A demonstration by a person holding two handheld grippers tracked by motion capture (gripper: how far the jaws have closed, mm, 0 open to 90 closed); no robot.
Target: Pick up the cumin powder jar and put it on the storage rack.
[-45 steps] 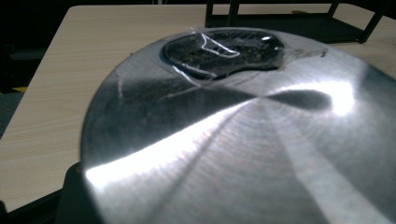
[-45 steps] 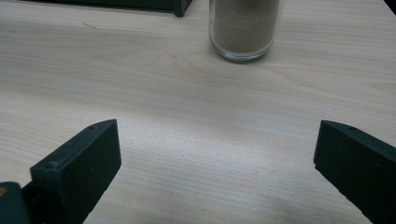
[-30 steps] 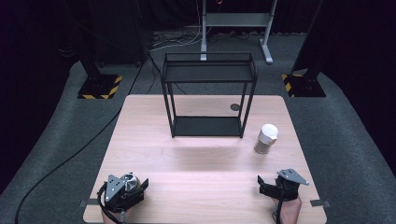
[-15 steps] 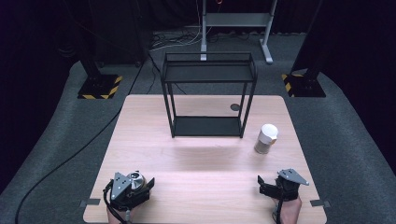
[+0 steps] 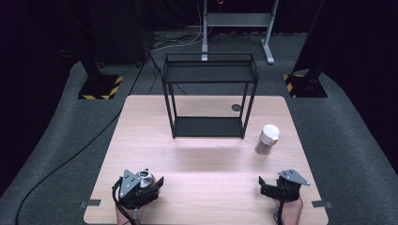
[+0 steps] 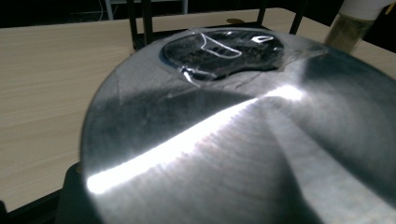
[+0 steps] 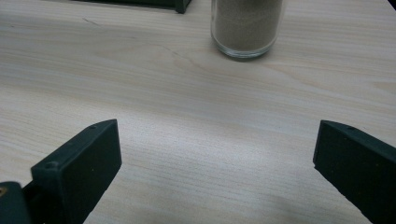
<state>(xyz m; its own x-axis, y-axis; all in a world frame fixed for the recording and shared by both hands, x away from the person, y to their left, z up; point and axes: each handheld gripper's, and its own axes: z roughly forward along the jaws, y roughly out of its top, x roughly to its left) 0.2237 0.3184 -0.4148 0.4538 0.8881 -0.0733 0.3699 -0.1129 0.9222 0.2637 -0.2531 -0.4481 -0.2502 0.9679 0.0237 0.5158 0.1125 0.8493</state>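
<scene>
Fingers first: in the right gripper view the two black pads [image 7: 79, 163] stand wide apart with nothing but bare wooden table [image 7: 177, 116] between them. The glass jar [image 7: 246, 25] of sandy powder stands upright on the table straight ahead of the gap and a bit to the right of its middle, with the corner of the black rack [image 7: 180, 5] just left of it.

Left gripper view: a shiny metal can [image 6: 233, 154] with a pull-tab top sits right up against the lens, so it looks like the left jaws are clamped on it, though the jaws themselves are hidden and I can't say how firmly. The jar's white lid peeks in top right.

High view: left gripper [image 5: 138, 186] at the near left edge with the can in it, right gripper [image 5: 277, 187] at the near right, empty. The jar [image 5: 267, 139] stands between the right gripper and the rack's [image 5: 209, 79] right legs. My guess: if the jar is next, the right hand is far nearer, a forward reach.
</scene>
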